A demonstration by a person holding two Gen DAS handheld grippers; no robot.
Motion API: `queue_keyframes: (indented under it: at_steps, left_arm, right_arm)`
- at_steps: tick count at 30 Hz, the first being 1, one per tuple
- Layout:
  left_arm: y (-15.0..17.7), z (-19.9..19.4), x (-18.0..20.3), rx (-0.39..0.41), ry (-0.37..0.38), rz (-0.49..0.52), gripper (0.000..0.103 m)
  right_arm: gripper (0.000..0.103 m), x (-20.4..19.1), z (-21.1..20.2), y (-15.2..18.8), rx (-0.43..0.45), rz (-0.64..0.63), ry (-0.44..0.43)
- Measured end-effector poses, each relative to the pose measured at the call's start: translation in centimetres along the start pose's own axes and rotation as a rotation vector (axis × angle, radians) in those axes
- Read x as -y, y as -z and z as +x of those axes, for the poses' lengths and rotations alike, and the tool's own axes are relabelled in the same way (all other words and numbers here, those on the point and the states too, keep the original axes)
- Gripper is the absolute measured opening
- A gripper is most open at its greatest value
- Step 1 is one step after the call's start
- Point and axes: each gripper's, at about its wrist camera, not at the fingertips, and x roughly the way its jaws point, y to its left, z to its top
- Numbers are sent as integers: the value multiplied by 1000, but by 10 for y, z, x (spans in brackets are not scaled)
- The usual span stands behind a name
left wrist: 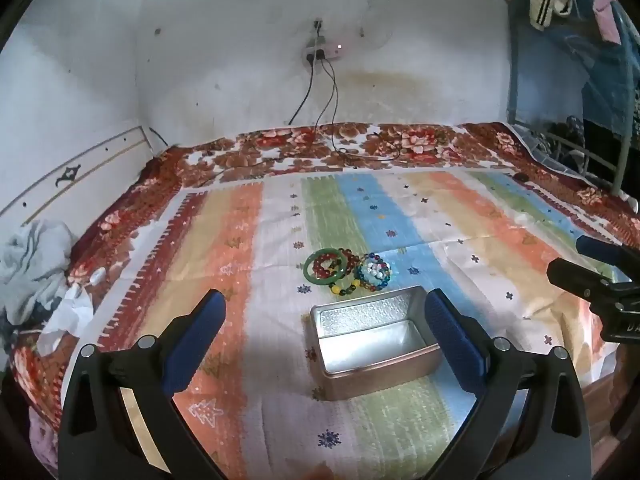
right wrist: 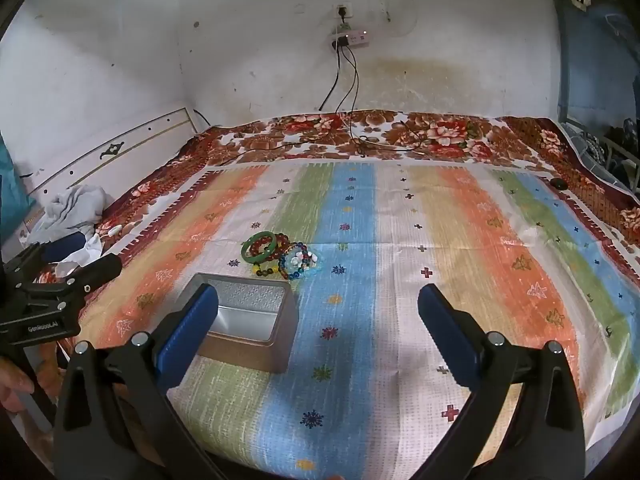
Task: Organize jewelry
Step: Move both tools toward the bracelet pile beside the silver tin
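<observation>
A small pile of jewelry lies on the striped cloth: a green bangle [left wrist: 320, 270] [right wrist: 260, 246], dark red bead bracelets [left wrist: 347, 264] [right wrist: 280, 246], a blue and white beaded piece [left wrist: 374, 271] [right wrist: 300, 265] and a yellow-green bead string [left wrist: 344, 288] [right wrist: 262, 270]. Just in front of it stands an open metal tin [left wrist: 374, 340] [right wrist: 248, 326] with nothing in it. My left gripper [left wrist: 324, 312] is open above the tin's near side. My right gripper [right wrist: 318, 306] is open to the right of the tin, its left finger [right wrist: 188, 332] overlapping it in view.
The striped cloth [right wrist: 400, 280] covers a bed with a floral blanket [left wrist: 400, 144]. Cables [left wrist: 352, 148] trail from a wall socket onto the blanket. Crumpled clothes [left wrist: 36, 268] lie at the left edge. The other gripper shows at each view's side, with a hand [right wrist: 14, 388] below.
</observation>
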Motion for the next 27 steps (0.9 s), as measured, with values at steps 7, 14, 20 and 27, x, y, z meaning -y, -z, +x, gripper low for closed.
queue_keyframes:
  at_steps: [7,14,20,27]
  left_arm:
    - [-11,2,2,0,4,28,98]
    - [1,2,3,12,13,30,97]
    - [2,3,5,31,28,44,97]
    - [3,1,4,48,23,34,97]
  right_arm:
    - [98,0,1,1,-3,-10,1]
    - [98,0,1,0,-10,-3,3]
    - [98,-2,1,2,-13,-9,1]
    - [98,-3,8,7,-35,-22,-7]
